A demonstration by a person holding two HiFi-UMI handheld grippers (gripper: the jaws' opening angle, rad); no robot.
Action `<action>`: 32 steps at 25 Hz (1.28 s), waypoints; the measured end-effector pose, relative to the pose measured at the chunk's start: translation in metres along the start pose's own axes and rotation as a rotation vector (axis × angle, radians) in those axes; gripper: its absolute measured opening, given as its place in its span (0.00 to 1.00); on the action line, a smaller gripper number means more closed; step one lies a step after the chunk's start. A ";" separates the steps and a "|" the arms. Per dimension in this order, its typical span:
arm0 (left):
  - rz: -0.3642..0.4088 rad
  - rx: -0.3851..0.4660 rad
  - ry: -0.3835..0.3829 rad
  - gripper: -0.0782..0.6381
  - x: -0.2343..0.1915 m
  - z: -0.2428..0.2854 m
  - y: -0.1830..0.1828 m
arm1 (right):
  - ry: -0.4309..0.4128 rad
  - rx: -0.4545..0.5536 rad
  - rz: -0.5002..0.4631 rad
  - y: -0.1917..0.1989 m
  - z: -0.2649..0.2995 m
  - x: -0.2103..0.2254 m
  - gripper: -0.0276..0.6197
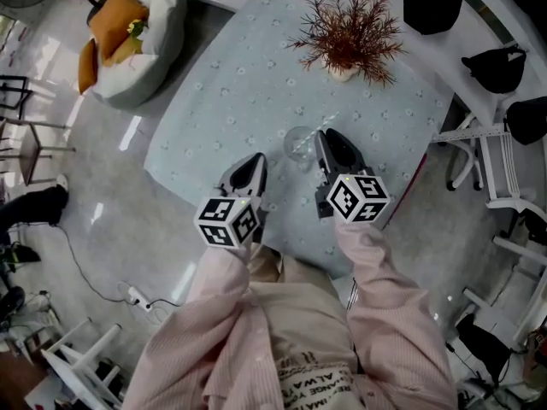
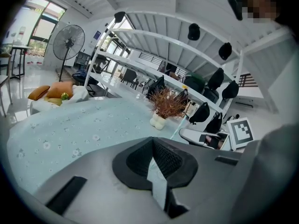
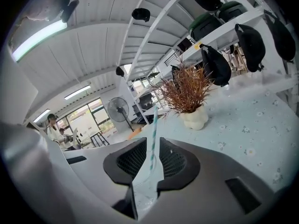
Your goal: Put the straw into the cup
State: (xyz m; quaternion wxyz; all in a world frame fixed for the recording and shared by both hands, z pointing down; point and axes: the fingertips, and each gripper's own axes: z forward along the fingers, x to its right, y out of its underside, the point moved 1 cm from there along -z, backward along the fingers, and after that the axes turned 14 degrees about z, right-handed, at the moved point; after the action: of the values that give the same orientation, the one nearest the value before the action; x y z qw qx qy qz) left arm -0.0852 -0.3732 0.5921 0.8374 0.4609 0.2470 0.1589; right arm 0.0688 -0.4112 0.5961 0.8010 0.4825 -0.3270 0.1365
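A clear cup [image 1: 299, 143] stands on the pale blue tablecloth [image 1: 239, 101], just left of the tip of my right gripper [image 1: 323, 140]. In the right gripper view a teal-and-white striped straw [image 3: 153, 125] rises upright through the narrow gap of the right gripper [image 3: 153, 141], with the cup [image 3: 144, 190] low between the jaws. The gap looks wider than the straw, which leans near the left pad. My left gripper [image 1: 255, 165] hovers left of the cup, shut and empty [image 2: 153, 141]. From there the straw [image 2: 180, 127] shows as a thin line at the right gripper [image 2: 188, 134].
A dried reddish plant in a white pot [image 1: 346, 37] stands beyond the cup. Off the table's far left corner lies a beanbag with orange cushions [image 1: 137, 32]. A white shelf with black bags [image 1: 436, 7] and white chairs [image 1: 487, 161] line the right side.
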 end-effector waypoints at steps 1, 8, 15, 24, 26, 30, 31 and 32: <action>0.003 0.007 0.000 0.11 0.001 -0.003 -0.003 | 0.005 -0.002 -0.008 0.000 -0.004 -0.001 0.16; 0.066 0.059 0.021 0.11 0.011 -0.027 -0.030 | -0.037 0.006 -0.091 -0.012 -0.033 -0.027 0.07; 0.155 0.099 0.041 0.11 0.024 -0.050 -0.060 | -0.093 0.047 -0.130 -0.034 -0.065 -0.056 0.05; 0.268 0.169 0.056 0.11 0.038 -0.077 -0.087 | -0.168 0.095 -0.226 -0.058 -0.095 -0.094 0.04; 0.283 0.185 0.054 0.11 0.040 -0.083 -0.093 | -0.180 0.105 -0.247 -0.063 -0.101 -0.102 0.04; 0.313 0.222 0.042 0.11 0.041 -0.097 -0.106 | -0.196 0.130 -0.274 -0.074 -0.111 -0.113 0.04; 0.318 0.233 0.036 0.11 0.041 -0.100 -0.110 | -0.200 0.136 -0.277 -0.076 -0.113 -0.115 0.04; 0.323 0.243 0.030 0.11 0.040 -0.104 -0.113 | -0.204 0.142 -0.280 -0.079 -0.115 -0.117 0.04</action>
State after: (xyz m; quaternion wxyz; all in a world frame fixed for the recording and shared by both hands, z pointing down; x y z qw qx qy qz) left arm -0.1055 -0.3408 0.4380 0.7355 0.5896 0.1998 0.2674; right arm 0.0679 -0.3402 0.4287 0.7387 0.5900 -0.3259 -0.0033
